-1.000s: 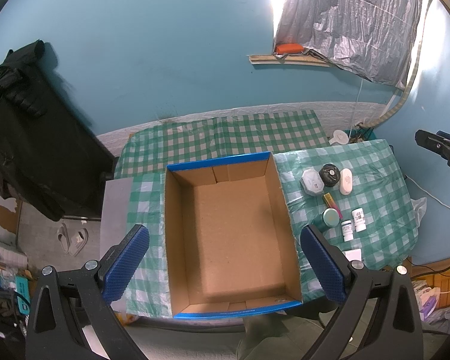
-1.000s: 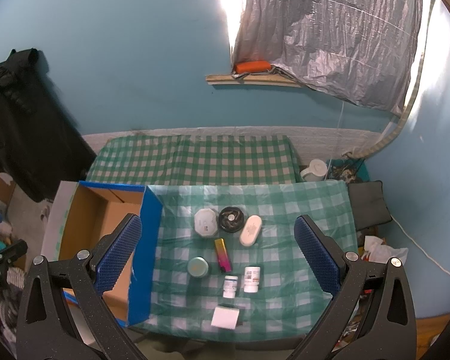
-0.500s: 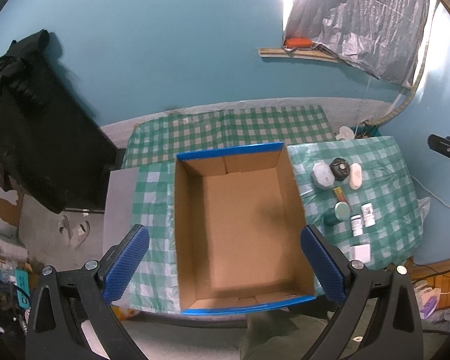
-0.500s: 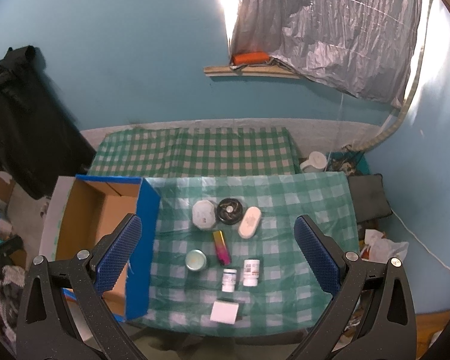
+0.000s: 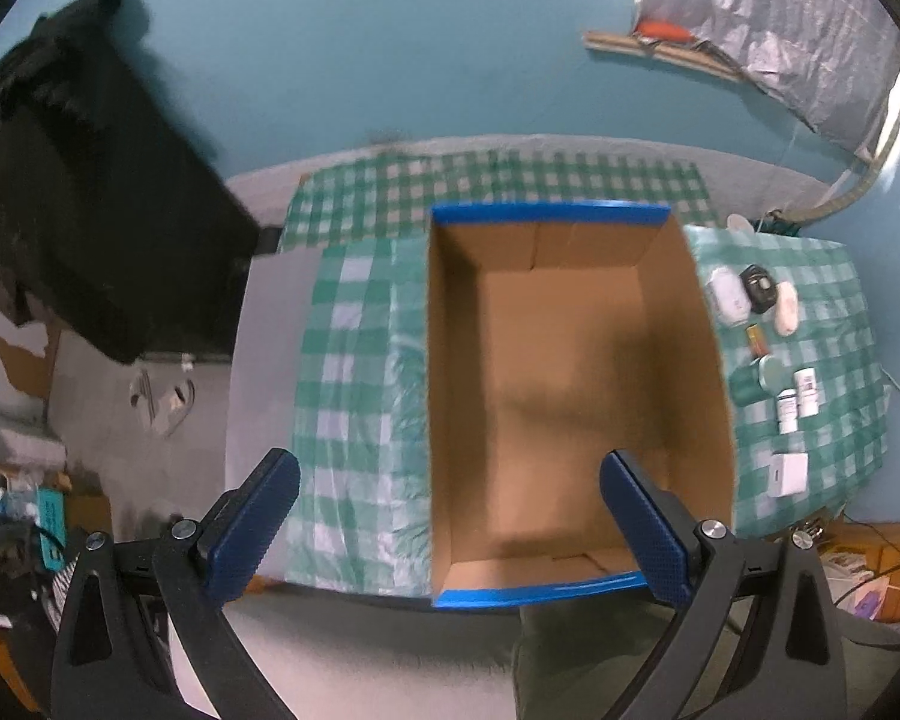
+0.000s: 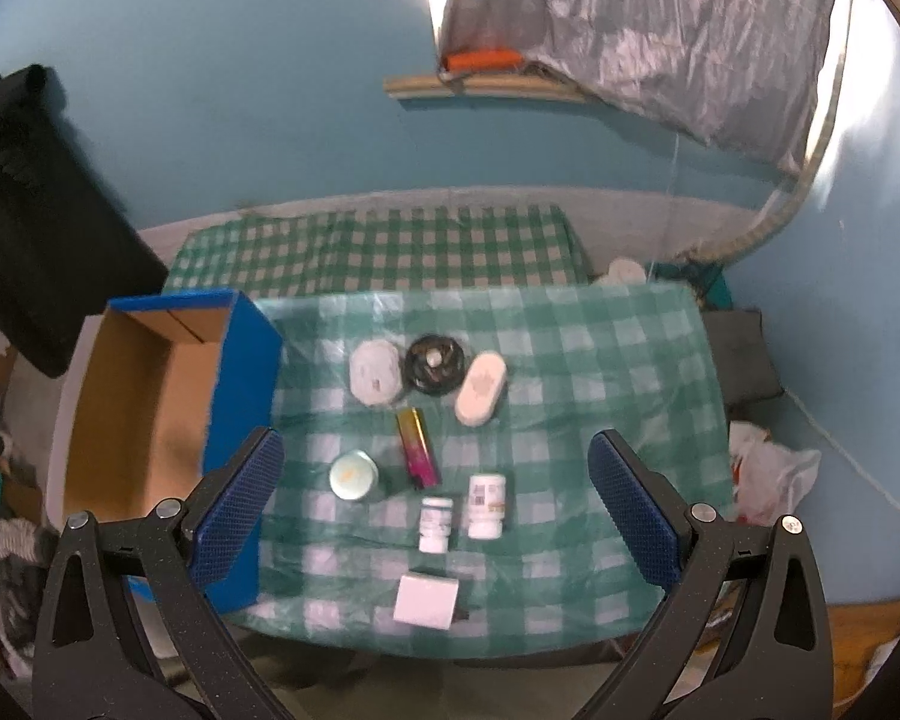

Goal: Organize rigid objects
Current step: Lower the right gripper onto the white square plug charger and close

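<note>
An empty cardboard box (image 5: 570,396) with blue edges sits on the green checked table (image 5: 354,360); my left gripper (image 5: 450,531) hovers open high above its near edge. In the right wrist view the box (image 6: 150,414) is at left. On the cloth to its right lie a white round case (image 6: 375,372), a black round disc (image 6: 435,357), a white oval case (image 6: 480,389), a gold-pink lighter (image 6: 417,449), a teal-lidded jar (image 6: 353,476), two small white bottles (image 6: 436,523) (image 6: 486,505) and a white square box (image 6: 426,601). My right gripper (image 6: 435,513) hangs open above them.
A second checked surface (image 6: 378,252) lies behind the table against the blue wall. Dark fabric (image 5: 84,192) hangs at left. A white plastic bag (image 6: 771,474) and a dark cushion (image 6: 744,354) lie right of the table. Clutter sits on the floor at lower left (image 5: 18,510).
The left gripper has swung left, so the box has shifted right in its view. The right gripper has moved little; the objects have not moved.
</note>
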### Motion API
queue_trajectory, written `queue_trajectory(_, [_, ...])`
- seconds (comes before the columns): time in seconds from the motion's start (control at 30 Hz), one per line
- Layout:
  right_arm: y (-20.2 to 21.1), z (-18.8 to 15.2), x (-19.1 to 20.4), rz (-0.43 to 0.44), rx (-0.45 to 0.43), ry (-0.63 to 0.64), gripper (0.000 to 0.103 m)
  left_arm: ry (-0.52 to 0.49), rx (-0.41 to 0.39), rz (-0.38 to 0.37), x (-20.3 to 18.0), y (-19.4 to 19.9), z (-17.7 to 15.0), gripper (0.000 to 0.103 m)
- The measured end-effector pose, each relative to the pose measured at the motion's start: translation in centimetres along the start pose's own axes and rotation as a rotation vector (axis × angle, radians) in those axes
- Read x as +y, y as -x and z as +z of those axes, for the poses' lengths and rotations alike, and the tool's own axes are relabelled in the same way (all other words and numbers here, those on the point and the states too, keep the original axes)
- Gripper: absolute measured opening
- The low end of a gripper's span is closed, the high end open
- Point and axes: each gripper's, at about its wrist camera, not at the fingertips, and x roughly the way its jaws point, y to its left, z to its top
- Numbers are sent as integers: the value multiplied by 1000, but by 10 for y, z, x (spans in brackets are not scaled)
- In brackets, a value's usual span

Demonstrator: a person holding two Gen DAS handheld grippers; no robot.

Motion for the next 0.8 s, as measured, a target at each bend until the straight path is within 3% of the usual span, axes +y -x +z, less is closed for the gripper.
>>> queue_trajectory(0.33, [-56,-44,-7,-9,132,0,101,44,133,5,27,-66,-26,101])
queue_trajectory(0.43, [-73,-59,-7,-16,177,-1,101,42,162,-2,27,-79,-33,89])
queue_trajectory(0.63, [-111,-88,-8,-15,294,-24,101,34,191,-23,24,-98,-43,87])
queue_trajectory(0.8, [-135,-108,-11,-10,362,-83,95,35,225,-23,25,-112,-49,85])
